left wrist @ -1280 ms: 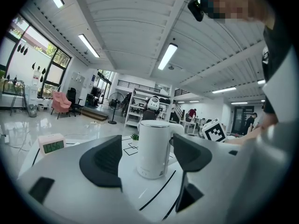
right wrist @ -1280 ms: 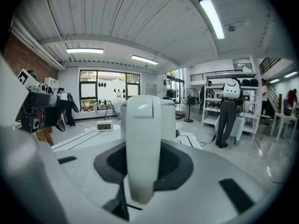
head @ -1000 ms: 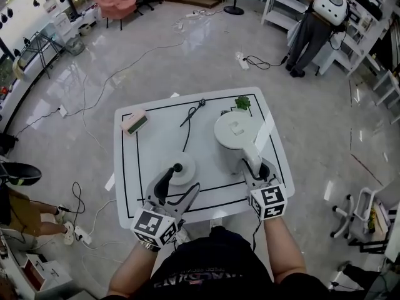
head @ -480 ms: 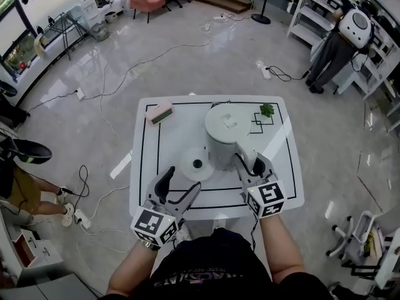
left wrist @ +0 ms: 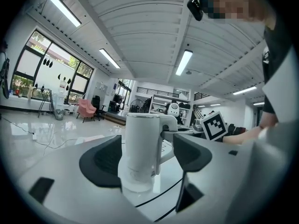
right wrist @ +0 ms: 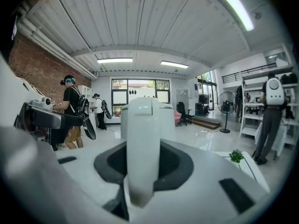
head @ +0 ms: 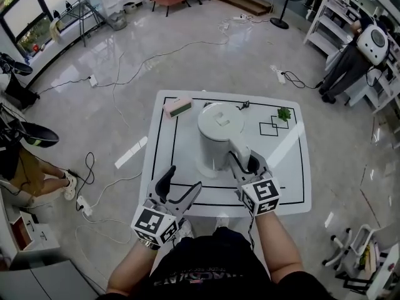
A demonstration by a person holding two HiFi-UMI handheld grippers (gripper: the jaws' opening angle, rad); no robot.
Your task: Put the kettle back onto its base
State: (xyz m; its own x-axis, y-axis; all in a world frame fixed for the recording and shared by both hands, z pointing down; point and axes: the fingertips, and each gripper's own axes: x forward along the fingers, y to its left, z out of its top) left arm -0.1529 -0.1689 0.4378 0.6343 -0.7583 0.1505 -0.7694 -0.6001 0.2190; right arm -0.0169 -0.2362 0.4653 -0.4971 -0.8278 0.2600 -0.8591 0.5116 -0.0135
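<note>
Risks first.
- The right claw (head: 250, 165) is clamped on the handle (head: 241, 152) of the kettle (head: 219, 133). The handle is a smooth, rounded plastic strap held only from its sides, so the body could swing or twist about that grip.
- The kettle stands upright near the middle of the table (head: 287, 180), handle pointing to 5 o'clock, towards the person. In the left gripper view its foot is on or just over the base (left wrist: 136, 185). I cannot tell whether it is fully seated.
- If it meets the base off-centre, it would likely sit tilted. Letting go then could tip it.
- The base looks light and the tabletop is glossy, so a sideways nudge could slide the disc away. The cord (head: 242, 105) at 12 o'clock might also tug it.
- The left claw (head: 182, 181) hangs at 7 o'clock from the kettle, jaws apart with nothing between them. It is not steadying the base.

Materials and shapes.
- Kettle: matt white cylinder with a flat lid and small raised tab. The handle loops from the top rim down the side.
- Base: low, pale round disc, slightly wider than the kettle.
- Table: white, hard and reflective, with a thin black line (head: 159, 149) drawn inside its edge.
- Sponge (head: 178, 107) at 11 o'clock: soft pink and green block.
- Plant (head: 284, 114) at 2 o'clock: small, green and leafy.
</note>
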